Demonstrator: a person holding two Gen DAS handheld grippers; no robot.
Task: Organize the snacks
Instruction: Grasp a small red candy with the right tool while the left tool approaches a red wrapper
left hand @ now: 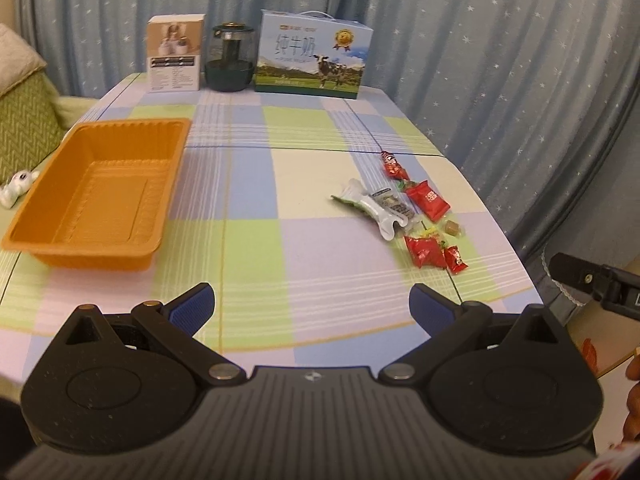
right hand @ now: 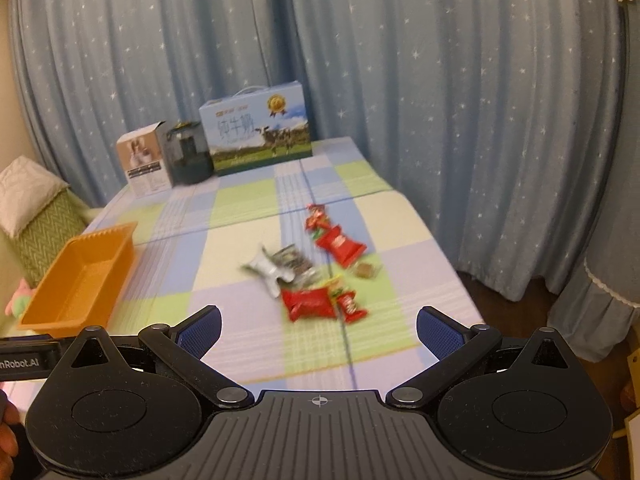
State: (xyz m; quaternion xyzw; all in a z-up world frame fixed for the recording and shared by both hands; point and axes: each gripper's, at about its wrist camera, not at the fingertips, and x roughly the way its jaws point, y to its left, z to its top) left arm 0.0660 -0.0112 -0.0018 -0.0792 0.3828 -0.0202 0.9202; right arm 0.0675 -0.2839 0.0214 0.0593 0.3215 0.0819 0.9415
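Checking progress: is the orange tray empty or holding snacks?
Empty: the orange tray shows only its bare floor; the snacks lie on the table.

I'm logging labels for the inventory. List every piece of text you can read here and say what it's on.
"纯牛奶": large characters on the blue milk carton.
"nRobot.AI": cut off at the frame edge, on the left gripper's side.
Small print on the beige box: too small to read.
Printing on the red snack packets: blurred, unreadable.

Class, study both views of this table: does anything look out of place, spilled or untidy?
Yes. The snack packets lie scattered loose on the tablecloth, some overlapping, while the orange tray across the table holds nothing. The boxes at the far edge stand upright.
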